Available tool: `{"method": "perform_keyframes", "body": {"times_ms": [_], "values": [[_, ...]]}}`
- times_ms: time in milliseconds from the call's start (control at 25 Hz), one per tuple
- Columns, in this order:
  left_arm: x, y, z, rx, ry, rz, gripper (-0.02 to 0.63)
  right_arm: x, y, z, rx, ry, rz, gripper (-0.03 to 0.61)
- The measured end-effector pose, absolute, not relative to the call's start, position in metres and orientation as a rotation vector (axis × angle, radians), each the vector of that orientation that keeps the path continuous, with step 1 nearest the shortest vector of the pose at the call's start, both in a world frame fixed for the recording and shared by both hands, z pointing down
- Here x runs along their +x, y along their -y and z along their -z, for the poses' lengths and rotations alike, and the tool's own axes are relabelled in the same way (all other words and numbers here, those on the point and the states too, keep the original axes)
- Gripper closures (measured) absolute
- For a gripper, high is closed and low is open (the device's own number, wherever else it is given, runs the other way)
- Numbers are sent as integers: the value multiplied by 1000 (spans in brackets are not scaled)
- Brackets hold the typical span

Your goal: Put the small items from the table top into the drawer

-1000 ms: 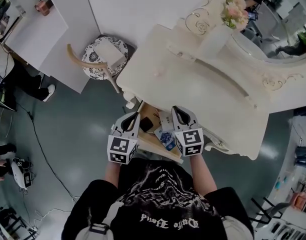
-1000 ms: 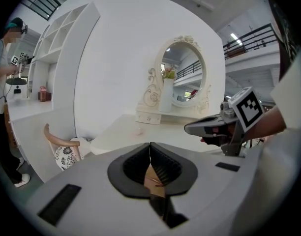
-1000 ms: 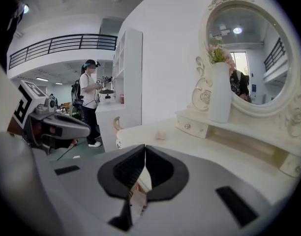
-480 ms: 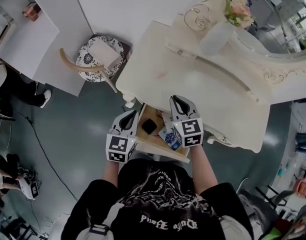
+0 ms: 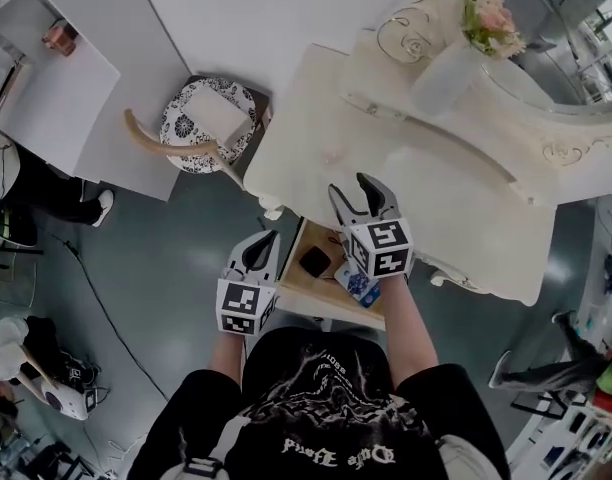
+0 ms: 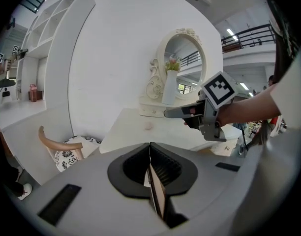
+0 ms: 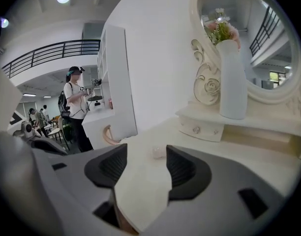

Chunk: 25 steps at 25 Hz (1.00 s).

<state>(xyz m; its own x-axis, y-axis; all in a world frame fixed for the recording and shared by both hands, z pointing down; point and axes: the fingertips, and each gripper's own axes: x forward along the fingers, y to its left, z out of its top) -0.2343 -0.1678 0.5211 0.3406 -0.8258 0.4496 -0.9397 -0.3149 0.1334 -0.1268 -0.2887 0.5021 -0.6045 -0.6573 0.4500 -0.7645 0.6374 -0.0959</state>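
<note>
Nearest, the drawer (image 5: 298, 284) is seen open, with a black item (image 5: 314, 261) and a blue packet (image 5: 358, 284) lying in it. Just to its left the left gripper (image 5: 266, 240) is held, jaws pressed together on nothing. The right gripper (image 5: 350, 186) is held over the table (image 5: 436, 203) edge, jaws just opened and spread, nothing between them. Farther ahead, in line with that gap but apart from it, a small pink item (image 7: 159, 152) is seen on the table top.
</note>
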Motion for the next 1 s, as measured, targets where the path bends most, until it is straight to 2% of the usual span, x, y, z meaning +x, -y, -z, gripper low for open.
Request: {"method": "perform_keyframes", "body": {"times_ms": [80,480,1000], "values": [[-240,168,-524,2232,1558,-436,598,-131,297,-504,1137,2476,-388,314],[-249,177,-533,2243,1521,-482,598,-144,340,-516,1137,2437,-370,245],[-261,177,-545,2185,1524,-499,598,-159,366,-546,1035,2359,-374,241]]}}
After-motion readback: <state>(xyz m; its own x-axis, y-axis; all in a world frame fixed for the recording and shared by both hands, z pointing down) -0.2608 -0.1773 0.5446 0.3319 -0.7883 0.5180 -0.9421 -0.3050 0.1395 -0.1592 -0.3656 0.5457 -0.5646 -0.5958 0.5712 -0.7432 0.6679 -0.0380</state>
